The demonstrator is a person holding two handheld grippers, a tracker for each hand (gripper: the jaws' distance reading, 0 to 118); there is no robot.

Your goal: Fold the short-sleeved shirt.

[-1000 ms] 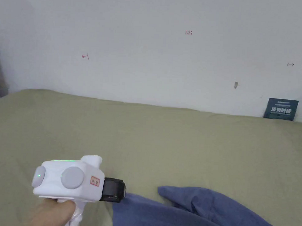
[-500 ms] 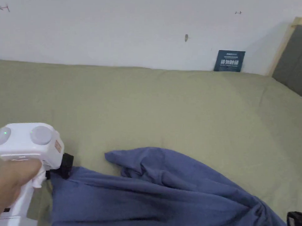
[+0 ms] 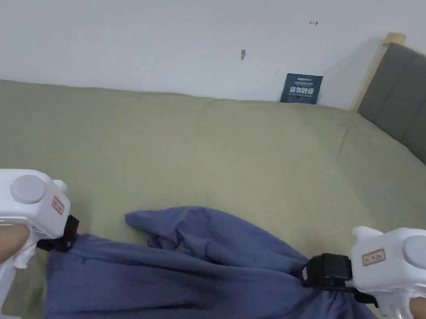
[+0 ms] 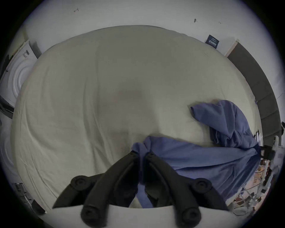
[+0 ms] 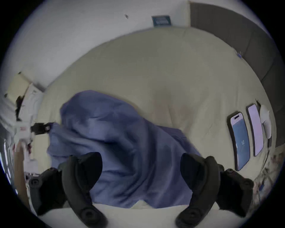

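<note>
A blue short-sleeved shirt (image 3: pixel 195 270) lies crumpled at the near edge of the olive bed sheet (image 3: pixel 208 157). My left gripper (image 3: pixel 67 242) is at the shirt's left corner; in the left gripper view its jaws (image 4: pixel 141 154) are shut with a fold of the blue cloth (image 4: pixel 208 157) pinched between them. At the shirt's right side sits my right gripper (image 3: pixel 310 272). In the right gripper view it (image 5: pixel 141 158) stands wide open, its jaws spread over the shirt (image 5: pixel 117 138) without pressing on it. The left gripper (image 5: pixel 40 128) also shows there, at the far corner.
A dark card (image 3: pixel 301 88) leans on the white wall at the back of the bed. A grey headboard (image 3: pixel 402 99) rises at the right. Two phones (image 5: pixel 239 141) lie on the sheet to the right of the shirt. The far half of the bed is bare sheet.
The head camera has turned right and down. My right gripper has come in at the shirt's right side. The left gripper keeps its hold on the left corner.
</note>
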